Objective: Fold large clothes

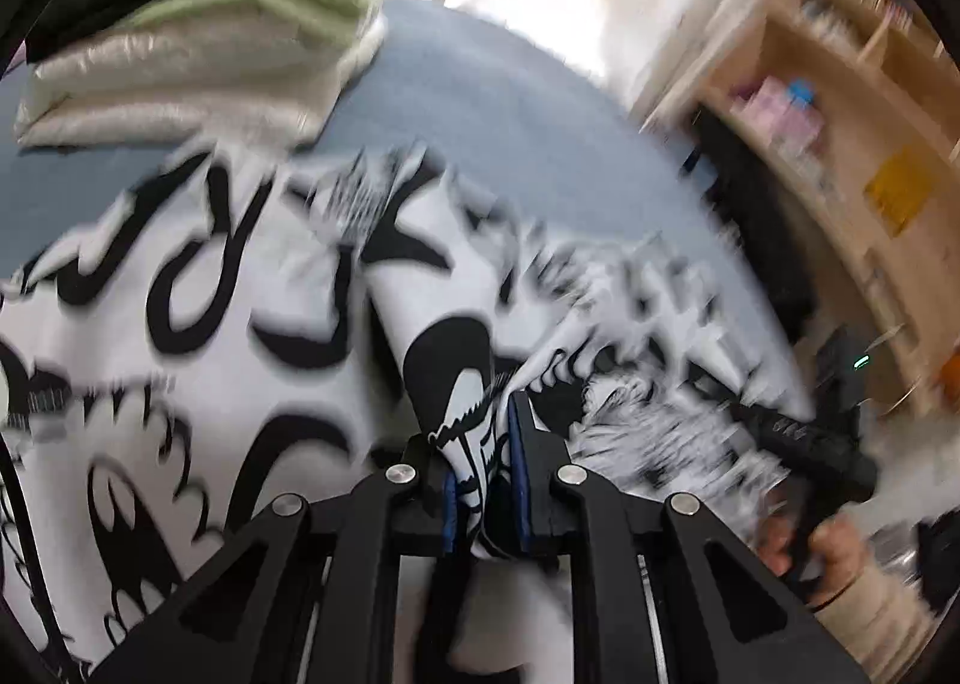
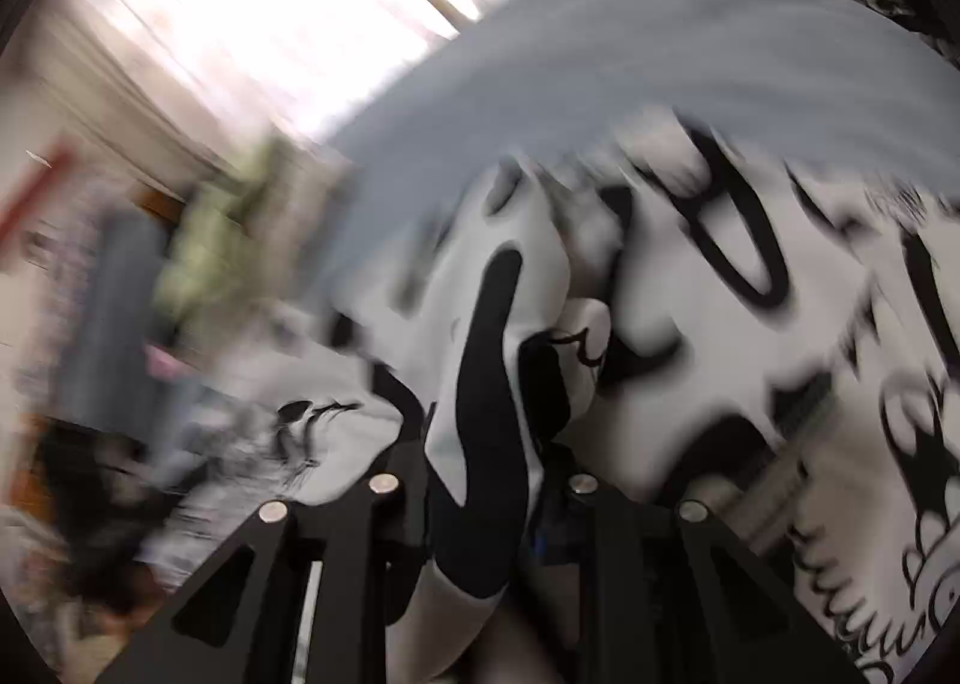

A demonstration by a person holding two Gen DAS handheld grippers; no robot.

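Grey bed (image 1: 510,102), garment (image 1: 240,336) pinched btwn fingers (image 1: 521,462)

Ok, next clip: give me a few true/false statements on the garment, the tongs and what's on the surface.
1. The left tongs are shut on a fold of the white garment with black lettering. True.
2. The right tongs hang open above the cloth. False: they pinch a bunch of the same printed garment.
3. The garment lies on a blue-grey surface. True.
4. The folded stack behind the garment is topped by a red item. False: the top item is green and black.
5. A wooden shelf unit stands beside the surface. True.
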